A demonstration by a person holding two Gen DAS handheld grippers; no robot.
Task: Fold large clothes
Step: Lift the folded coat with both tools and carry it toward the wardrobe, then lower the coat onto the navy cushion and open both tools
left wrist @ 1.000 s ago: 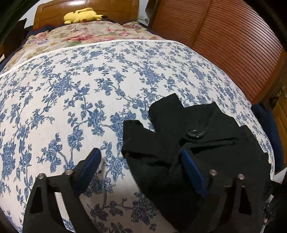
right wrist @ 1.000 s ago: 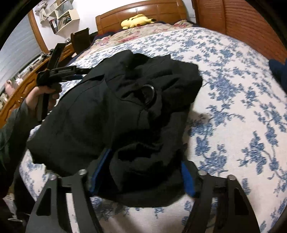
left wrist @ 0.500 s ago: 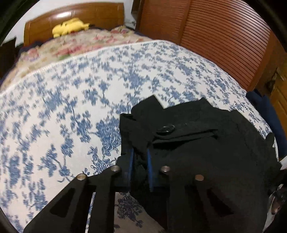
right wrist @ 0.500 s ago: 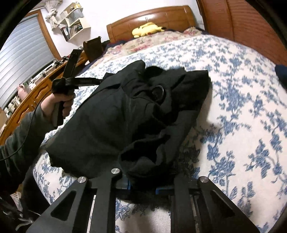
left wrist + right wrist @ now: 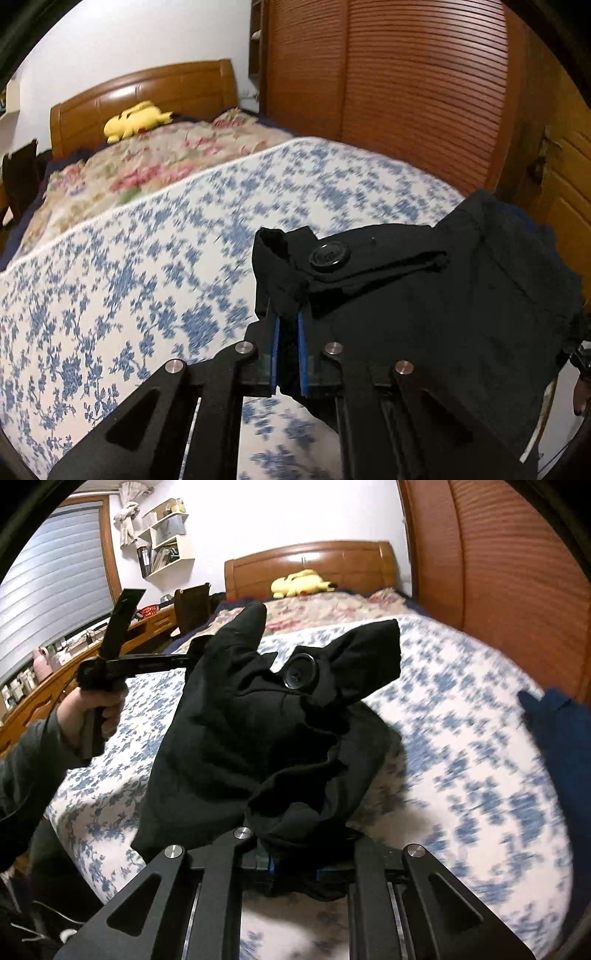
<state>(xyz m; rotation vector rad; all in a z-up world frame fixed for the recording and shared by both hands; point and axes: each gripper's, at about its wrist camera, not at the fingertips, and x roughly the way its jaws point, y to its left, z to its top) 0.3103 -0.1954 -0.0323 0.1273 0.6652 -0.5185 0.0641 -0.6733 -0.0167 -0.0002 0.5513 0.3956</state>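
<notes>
A black garment [image 5: 236, 738] is held up over the blue-flowered bed [image 5: 122, 266] — one bunched edge pinched in the left gripper [image 5: 287, 345], another in the right gripper [image 5: 291, 864], both jaws still narrowing on cloth. No fold is yet made; spreading and folding remain. No brand or legible writing is seen — only a large button [image 5: 330, 255].
</notes>
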